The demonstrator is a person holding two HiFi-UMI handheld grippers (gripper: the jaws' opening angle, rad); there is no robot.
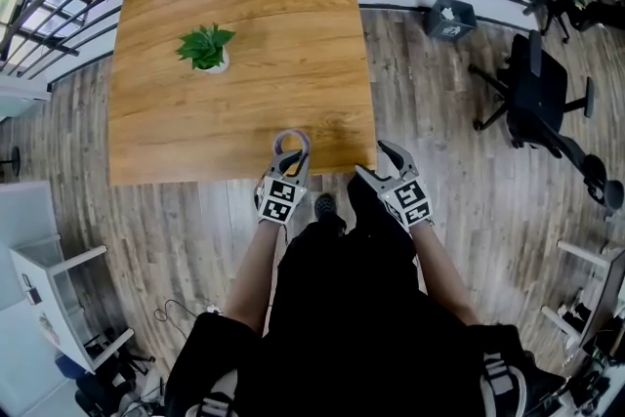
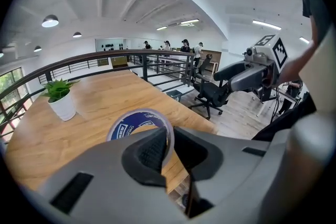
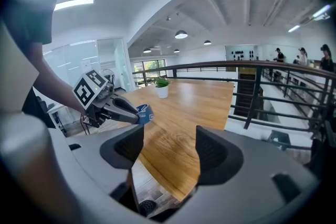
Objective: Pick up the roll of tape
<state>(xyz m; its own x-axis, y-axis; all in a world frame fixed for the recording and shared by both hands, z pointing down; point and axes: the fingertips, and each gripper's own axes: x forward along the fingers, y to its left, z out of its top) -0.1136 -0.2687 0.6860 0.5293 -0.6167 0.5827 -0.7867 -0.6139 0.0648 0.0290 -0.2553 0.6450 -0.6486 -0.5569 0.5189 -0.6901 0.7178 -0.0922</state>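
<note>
Left gripper (image 1: 290,149) is pinching the roll of tape (image 2: 137,122). Its fingers (image 2: 149,150) are closing almost fully on the ring's wall, one inside the hole and one outside. The roll is standing on edge, hanging just over the worktop's (image 1: 244,5) near edge and seemingly clear of the wood. Right gripper (image 1: 373,158) is hovering at that same edge near the worktop's corner, fingers (image 3: 218,155) gaping wide and holding nothing. Potted plant (image 1: 207,49) is sitting on the worktop's left half.
</note>
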